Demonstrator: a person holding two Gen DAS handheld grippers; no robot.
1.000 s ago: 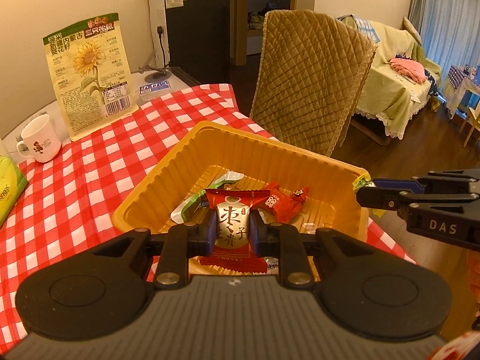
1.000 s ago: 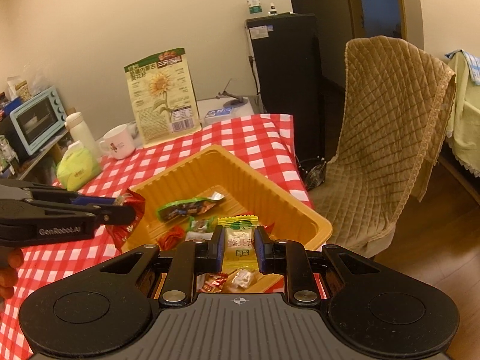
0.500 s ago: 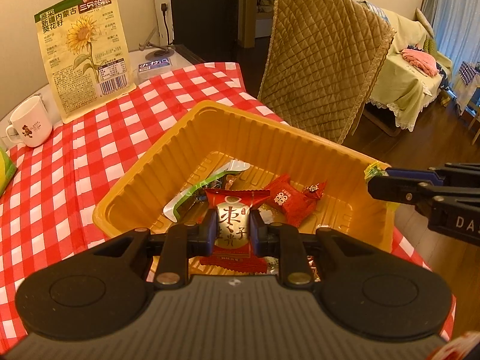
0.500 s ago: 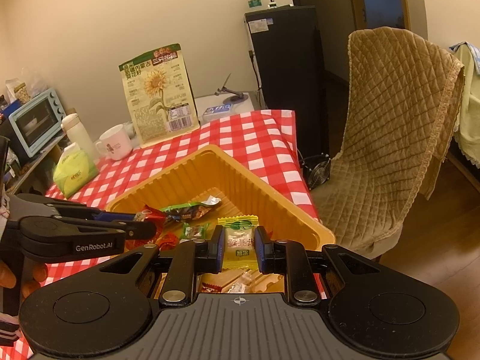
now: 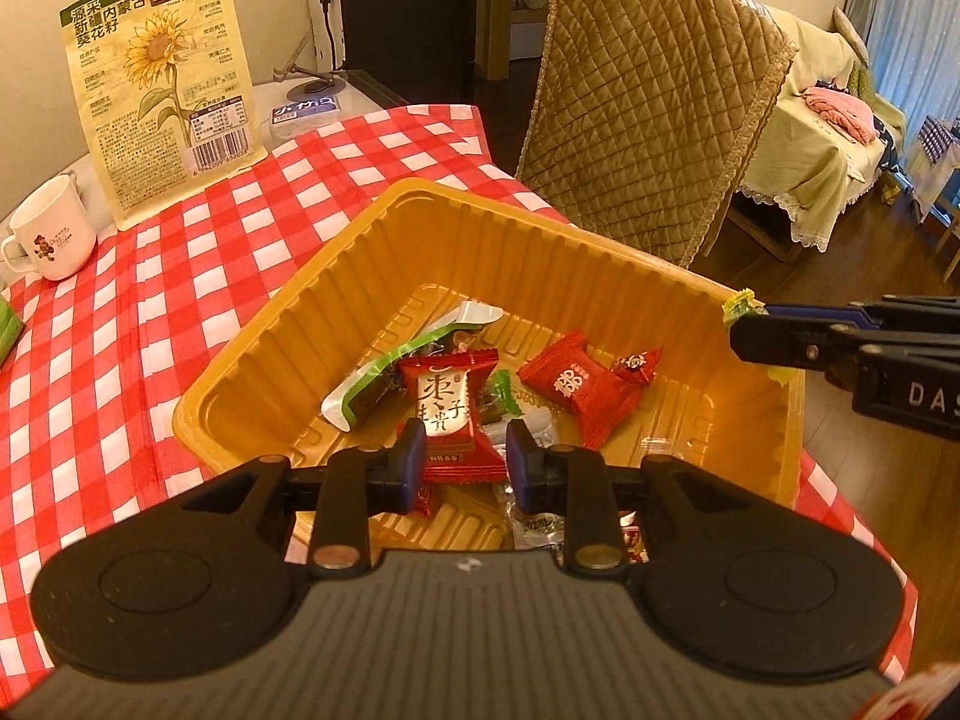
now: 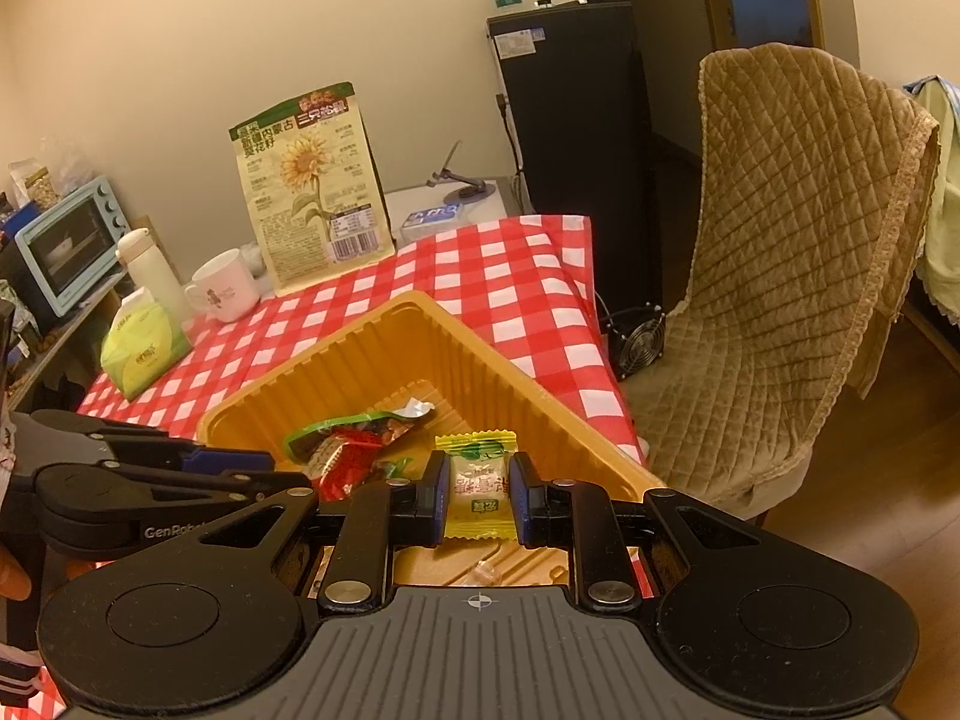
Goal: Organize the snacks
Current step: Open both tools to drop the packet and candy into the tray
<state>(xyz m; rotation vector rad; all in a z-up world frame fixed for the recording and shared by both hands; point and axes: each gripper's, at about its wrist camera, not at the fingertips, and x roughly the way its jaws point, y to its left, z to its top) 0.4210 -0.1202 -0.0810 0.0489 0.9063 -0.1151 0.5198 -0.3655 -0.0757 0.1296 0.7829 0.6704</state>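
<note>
Left hand-held gripper [image 5: 465,459]: fingers parted, a gap on each side of the red candy packet [image 5: 451,414], which sits between them without being pinched, over the tray.
Right hand-held gripper [image 6: 478,501]: closed narrow on a yellow candy packet [image 6: 478,495], held upright above the near corner of the tray.
Tray [image 5: 288,324]: yellow ribbed plastic, on the surface; it holds a green-and-silver wrapper [image 5: 390,372], a second red packet [image 5: 573,387], a small red candy [image 5: 636,363] and clear-wrapped sweets near the front.
Surface [image 5: 120,300]: covered in red-and-white checked cloth.
Behind the tray: a sunflower seed bag [image 5: 159,69] stands upright, a white mug [image 5: 51,237] beside it.
Left edge, right wrist view: a green tissue pack [image 6: 144,354].
Past the surface: a chair [image 6: 780,252] with a quilted brown cover.
</note>
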